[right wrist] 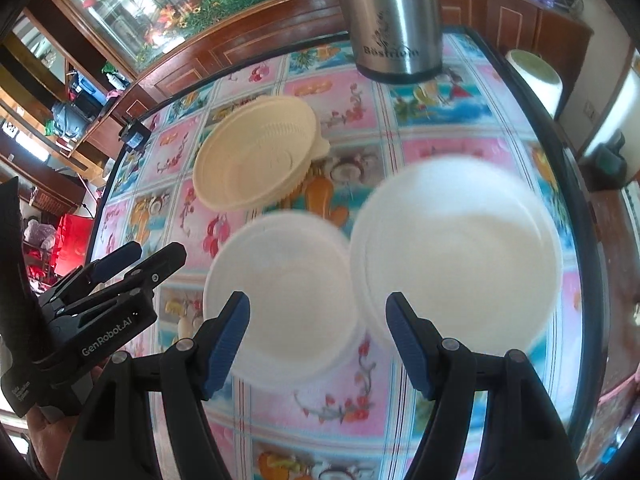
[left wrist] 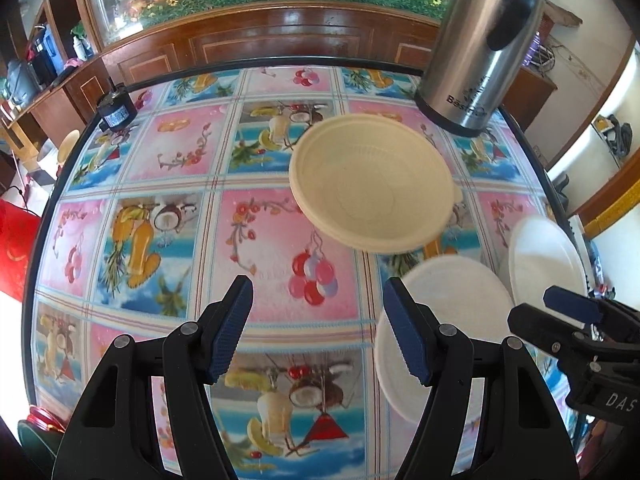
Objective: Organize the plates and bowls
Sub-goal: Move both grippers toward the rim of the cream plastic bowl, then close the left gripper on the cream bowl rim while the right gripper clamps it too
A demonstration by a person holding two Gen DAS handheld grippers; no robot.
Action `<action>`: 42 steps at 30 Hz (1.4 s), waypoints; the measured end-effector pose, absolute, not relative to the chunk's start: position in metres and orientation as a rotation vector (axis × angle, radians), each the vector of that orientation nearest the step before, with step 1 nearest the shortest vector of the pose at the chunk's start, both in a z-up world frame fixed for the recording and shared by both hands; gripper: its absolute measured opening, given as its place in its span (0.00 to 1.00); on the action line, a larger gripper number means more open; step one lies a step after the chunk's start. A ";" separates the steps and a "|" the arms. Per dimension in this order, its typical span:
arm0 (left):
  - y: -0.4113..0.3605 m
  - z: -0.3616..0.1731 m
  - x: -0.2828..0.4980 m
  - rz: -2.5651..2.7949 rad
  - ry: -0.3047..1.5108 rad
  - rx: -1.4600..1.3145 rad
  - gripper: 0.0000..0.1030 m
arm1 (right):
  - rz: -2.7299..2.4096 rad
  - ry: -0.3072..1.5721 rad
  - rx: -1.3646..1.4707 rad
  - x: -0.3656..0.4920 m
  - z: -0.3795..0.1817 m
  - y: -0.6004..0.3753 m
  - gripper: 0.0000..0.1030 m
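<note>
Left gripper (left wrist: 318, 330): jaws wide, nothing between them, only patterned tablecloth (left wrist: 160, 168) below the gap. Its right finger (left wrist: 406, 332) overlaps the near rim of a white bowl (left wrist: 448, 320); contact cannot be told. Ahead of the fingertips and slightly right, well apart, a cream bowl (left wrist: 370, 184), which the right wrist view shows as a stack of two, a second rim peeking out behind. Beyond that, a steel flask (left wrist: 480, 52) at the table's far edge; far left of the fingers, a small black device (left wrist: 116, 112). A white plate (left wrist: 546, 260) shows only in part at right, with the right gripper's tip before it. Right gripper (right wrist: 318, 340): jaws wide, empty, hanging over the white bowl (right wrist: 284, 300), whose near rim falls between the fingers. Its right finger (right wrist: 408, 340) overlaps the near edge of the plate (right wrist: 456, 256), seen whole here, just beside the bowl, possibly touching; both blurred. Ahead left, the cream stack (right wrist: 256, 156); beyond, the flask (right wrist: 396, 20). Seen only here: a white cylinder (right wrist: 534, 76) off the table's far right edge, and the left gripper's body at far left.
</note>
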State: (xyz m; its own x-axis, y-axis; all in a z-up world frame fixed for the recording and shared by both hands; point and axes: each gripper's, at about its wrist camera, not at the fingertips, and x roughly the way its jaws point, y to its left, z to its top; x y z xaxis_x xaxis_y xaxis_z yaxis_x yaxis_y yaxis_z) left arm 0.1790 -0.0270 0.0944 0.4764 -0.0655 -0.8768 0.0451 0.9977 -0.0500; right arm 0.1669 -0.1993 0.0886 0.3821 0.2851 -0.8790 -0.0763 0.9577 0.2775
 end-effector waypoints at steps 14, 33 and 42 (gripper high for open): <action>-0.013 0.075 0.239 0.005 1.116 -0.109 0.66 | 0.300 1.095 0.110 0.269 0.082 -0.189 0.69; -0.016 0.049 0.263 0.034 1.175 -0.145 0.66 | 0.325 1.148 0.015 0.313 0.057 -0.173 0.69; -0.020 0.046 0.267 0.028 1.183 -0.134 0.66 | 0.339 1.168 0.013 0.316 0.052 -0.170 0.43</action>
